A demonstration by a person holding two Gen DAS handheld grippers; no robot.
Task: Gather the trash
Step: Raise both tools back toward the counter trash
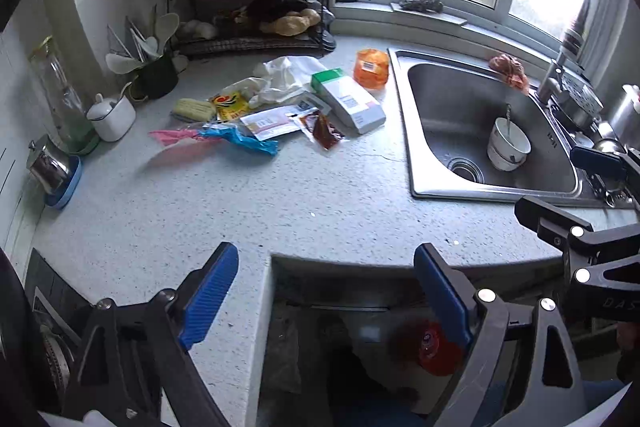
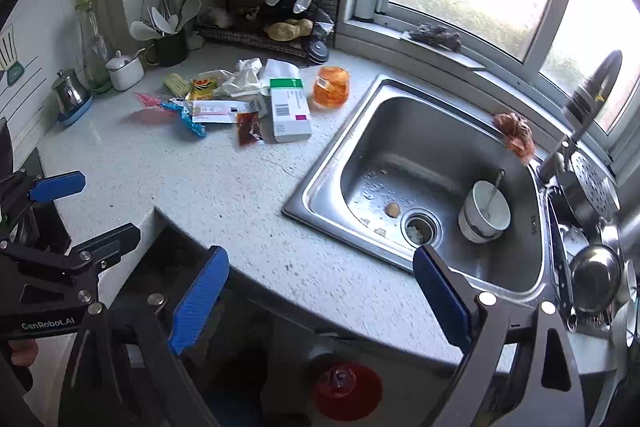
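A heap of trash lies on the speckled counter (image 1: 280, 195) left of the sink: a white box with a green end (image 1: 348, 99) (image 2: 290, 111), an orange plastic cup (image 1: 372, 67) (image 2: 331, 87), a dark sauce packet (image 1: 324, 129) (image 2: 248, 129), a blue wrapper (image 1: 240, 141) (image 2: 188, 117), a pink wrapper (image 1: 176, 137), a yellow packet (image 1: 230, 105) and crumpled white tissue (image 1: 280, 79). My left gripper (image 1: 324, 295) (image 2: 80, 213) hangs open over the counter's front edge, well short of the heap. My right gripper (image 2: 320, 299) (image 1: 572, 187) is open beside it, nearer the sink. Neither holds anything.
A steel sink (image 1: 408, 127) (image 2: 320, 183) with a white bowl (image 2: 486, 215) is at the right. A wire rack (image 1: 248, 39), a utensil cup (image 1: 156, 75), a glass bottle (image 1: 60, 95) and a white jar (image 1: 114, 115) line the back wall. A red round thing (image 2: 346, 391) sits below the counter edge.
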